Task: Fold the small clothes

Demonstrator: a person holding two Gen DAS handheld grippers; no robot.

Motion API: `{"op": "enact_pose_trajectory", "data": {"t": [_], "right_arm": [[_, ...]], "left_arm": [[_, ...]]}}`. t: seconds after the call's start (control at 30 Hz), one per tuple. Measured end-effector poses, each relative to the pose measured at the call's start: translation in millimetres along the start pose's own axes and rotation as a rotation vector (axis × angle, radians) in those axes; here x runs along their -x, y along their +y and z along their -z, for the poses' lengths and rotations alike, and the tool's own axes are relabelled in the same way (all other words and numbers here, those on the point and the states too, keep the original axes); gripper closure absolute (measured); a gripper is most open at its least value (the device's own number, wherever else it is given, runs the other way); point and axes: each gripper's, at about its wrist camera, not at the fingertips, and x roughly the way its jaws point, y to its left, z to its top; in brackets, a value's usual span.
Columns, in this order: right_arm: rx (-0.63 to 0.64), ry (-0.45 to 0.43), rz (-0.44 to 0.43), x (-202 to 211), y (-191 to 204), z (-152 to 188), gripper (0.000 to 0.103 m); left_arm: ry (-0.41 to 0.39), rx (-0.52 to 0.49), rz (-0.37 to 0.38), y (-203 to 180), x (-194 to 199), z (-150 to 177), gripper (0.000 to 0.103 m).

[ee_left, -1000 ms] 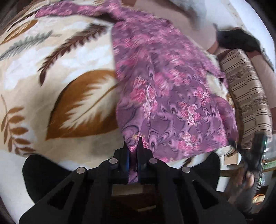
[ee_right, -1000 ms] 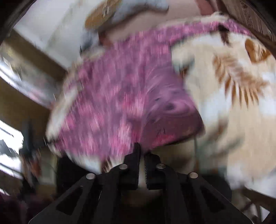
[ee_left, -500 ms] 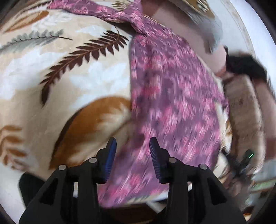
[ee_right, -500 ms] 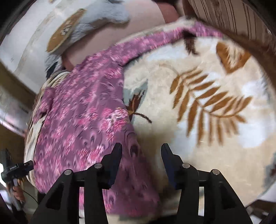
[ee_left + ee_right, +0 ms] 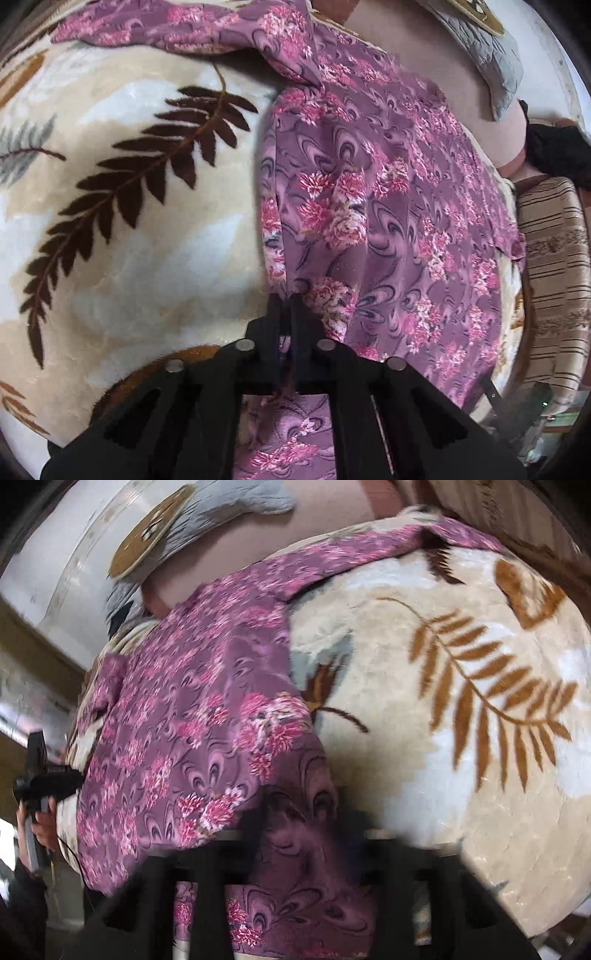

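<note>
My left gripper (image 5: 285, 301) has its fingers clenched on the purple floral garment (image 5: 369, 206). My right gripper (image 5: 299, 812) is blurred, fingers pinched on the same cloth over the leaf-patterned blanket (image 5: 480, 775).

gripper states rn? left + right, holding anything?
Left tongs: closed, pinching the purple floral garment.
Right tongs: blurred; closed on the same garment's edge.

No readable text, label or number shows anywhere.

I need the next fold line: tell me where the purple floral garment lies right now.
The purple floral garment lies spread on the leaf-print blanket, right of centre in the left wrist view, its near edge pinched in the left gripper.
</note>
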Motion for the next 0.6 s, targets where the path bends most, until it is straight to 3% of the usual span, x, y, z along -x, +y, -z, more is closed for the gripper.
{"op": "enact_pose_trajectory", "data": {"t": [0.1,0.2,0.27,0.33,0.37,0.43,0.6], "right_arm": [[0.063,-0.049,-0.004,14.9,12.0,-3.3,0.1],[0.023,-0.121,-0.025,36.5,2.6,-10.9,0.1],[-0.001,-0.081,-0.002,28.1,-8.0,-11.9,0.1],[0.004,0.019,0.046,5.5,-14.3,-5.9,0.099],[0.012,0.059,0.07,-2.0,-14.5,-2.2,0.099],[0.035,0.045,0.075,5.8,-9.5,-3.4,0.092],[0.059,-0.117,0.013,43.1,9.0,-42.1,0.087]], "left_arm": [[-0.091,-0.029,-0.048,3.1,26.1,0.5,0.101],[-0.166,-0.044,-0.092,16.4,52.1,-3.4,0.101],[-0.128,-0.04,-0.111,23.9,46.8,-7.0,0.101],[-0.088,-0.049,-0.156,27.2,33.8,-7.9,0.1],[-0.069,-0.045,-0.152,29.7,29.6,-7.8,0.1],[-0.066,-0.021,-0.124,33.3,33.1,-6.5,0.1],[-0.18,-0.076,-0.072,7.1,71.3,4.5,0.095]]}}
